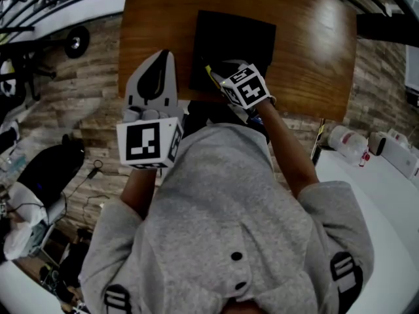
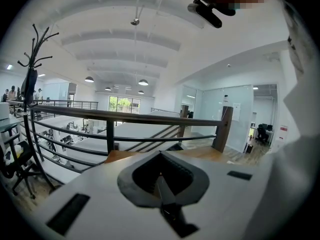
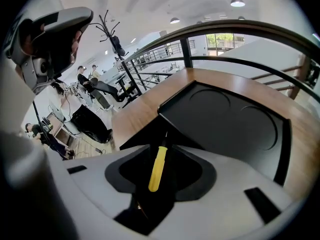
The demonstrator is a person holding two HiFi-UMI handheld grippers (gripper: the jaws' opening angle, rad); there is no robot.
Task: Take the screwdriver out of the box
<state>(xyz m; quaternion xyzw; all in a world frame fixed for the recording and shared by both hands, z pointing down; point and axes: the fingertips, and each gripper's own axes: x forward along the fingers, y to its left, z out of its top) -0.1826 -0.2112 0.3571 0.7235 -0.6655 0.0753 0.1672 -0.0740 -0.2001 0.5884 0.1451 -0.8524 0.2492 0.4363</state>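
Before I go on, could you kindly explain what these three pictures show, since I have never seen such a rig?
There is no robot: a person holds a two-jaw gripper in each hand. The head view looks down from a camera on the head; the other two views come from a camera riding on each gripper. On the wooden table lies a black box. The right gripper reaches to it, jaws apart on either side of a yellow screwdriver, not gripping it yet. The left gripper is held up to the left, jaws together, empty.
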